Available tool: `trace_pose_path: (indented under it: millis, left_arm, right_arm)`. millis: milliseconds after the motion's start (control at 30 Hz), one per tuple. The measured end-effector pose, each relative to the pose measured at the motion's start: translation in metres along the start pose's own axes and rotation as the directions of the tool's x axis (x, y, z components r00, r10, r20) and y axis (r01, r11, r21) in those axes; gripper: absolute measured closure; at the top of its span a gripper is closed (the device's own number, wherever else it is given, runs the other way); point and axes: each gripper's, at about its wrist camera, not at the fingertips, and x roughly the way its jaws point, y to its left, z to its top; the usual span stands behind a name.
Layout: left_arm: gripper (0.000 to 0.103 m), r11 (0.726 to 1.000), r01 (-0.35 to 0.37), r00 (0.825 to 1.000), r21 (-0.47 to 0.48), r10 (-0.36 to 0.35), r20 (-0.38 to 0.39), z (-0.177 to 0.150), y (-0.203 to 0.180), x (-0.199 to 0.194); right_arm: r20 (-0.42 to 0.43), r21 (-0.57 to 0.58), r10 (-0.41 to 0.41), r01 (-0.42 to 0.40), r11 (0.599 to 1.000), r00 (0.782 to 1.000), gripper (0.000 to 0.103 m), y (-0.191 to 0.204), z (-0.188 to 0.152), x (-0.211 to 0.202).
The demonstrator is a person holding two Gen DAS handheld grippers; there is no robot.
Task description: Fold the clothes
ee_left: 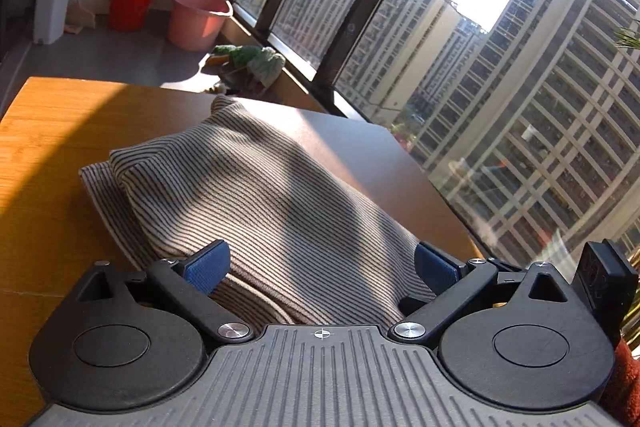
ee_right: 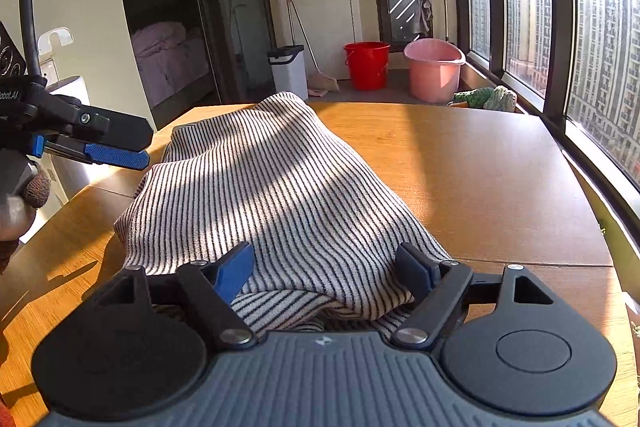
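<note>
Garment: a cream knitted garment with thin dark stripes (ee_right: 276, 187) is lying in a soft, bulky bundle on a warm brown wooden surface (ee_right: 480, 179), doubled over itself so that a lower layer is peeking out at the near edge and at the far left side.
Position: it is resting in the nearer, middle part of the surface, well apart from the window-side edge, with bands of sunlight and shadow crossing it.
Right hand-held gripper (ee_right: 326, 273): its blue-padded jaws are standing wide apart, one on each side of the near folded edge; the cloth is lying between them but the pads are not pressing on it.
Left hand-held gripper (ee_left: 322, 267): its jaws are also spread wide around the near edge of the bundle, not clamping it; in the right wrist view it is appearing at the far left, hovering above the surface edge.
Progress: judging from the stacked layers, at least one fold is already made; the bundle is looking puffy and uneven, so flattening, squaring the edges and possibly another fold are remaining.
Surroundings: beyond the surface, a red plastic bucket (ee_right: 367, 65), a pink plastic basin (ee_right: 434, 75) and a white lidded bin (ee_right: 289, 71) are standing on the grey floor beside tall dark-framed windows (ee_right: 524, 7).
</note>
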Motion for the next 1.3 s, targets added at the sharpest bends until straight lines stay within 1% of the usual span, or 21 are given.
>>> trace_pose_path:
  millis: [100,133,233,333,467,633,800,900,967,1100,1300]
  left_arm:
    - [0.005,0.994,0.078,0.995,-0.077,-0.083,-0.064,-0.019,0.006,0.005]
    - [0.005,0.993,0.076,0.994,-0.091,-0.083,-0.077,-0.022,0.009,0.009]
    - [0.013,0.995,0.009,0.995,-0.096,-0.019,-0.099,-0.025,0.016,0.022]
    - [0.012,0.995,0.007,0.996,-0.100,-0.016,-0.085,-0.020,0.020,0.024]
    - [0.012,0.997,-0.024,0.997,-0.068,0.019,-0.075,-0.015,0.023,0.026]
    - [0.013,0.998,-0.033,0.997,-0.054,0.029,-0.069,-0.009,0.025,0.028]
    - [0.013,0.998,-0.047,0.997,-0.041,0.044,-0.066,-0.001,0.027,0.040]
    - [0.012,0.998,-0.050,0.997,-0.039,0.047,-0.063,0.003,0.030,0.046]
    - [0.012,0.998,-0.052,0.997,-0.039,0.049,-0.062,0.006,0.033,0.049]
    - [0.012,0.997,-0.048,0.997,-0.053,0.044,-0.059,0.011,0.039,0.051]
    - [0.012,0.997,-0.041,0.998,-0.069,0.037,-0.054,0.013,0.042,0.054]
  right_arm:
    - [-0.011,-0.016,-0.010,0.010,1.000,1.000,0.024,0.004,0.002,0.004]
    - [-0.014,-0.017,-0.014,0.014,1.000,1.000,0.024,0.005,0.002,0.004]
    - [-0.016,-0.022,-0.028,0.028,0.999,0.999,0.024,0.008,0.002,0.004]
    - [-0.015,-0.029,-0.042,0.042,0.999,0.999,0.024,0.012,-0.001,0.002]
    - [-0.011,-0.030,-0.049,0.048,0.998,0.999,0.024,0.014,-0.003,0.002]
    - [-0.005,-0.025,-0.059,0.059,0.998,0.998,0.024,0.018,-0.006,-0.001]
    - [-0.013,0.002,-0.087,0.087,0.996,0.996,0.024,0.026,-0.007,-0.005]
    - [-0.027,0.009,-0.113,0.113,0.994,0.993,0.022,0.038,-0.009,-0.008]
    - [-0.031,0.013,-0.112,0.112,0.994,0.993,0.020,0.044,-0.010,-0.009]
    - [-0.033,0.027,-0.079,0.080,0.996,0.996,0.016,0.048,-0.013,-0.012]
    - [-0.028,0.027,-0.073,0.074,0.997,0.997,0.015,0.050,-0.015,-0.012]
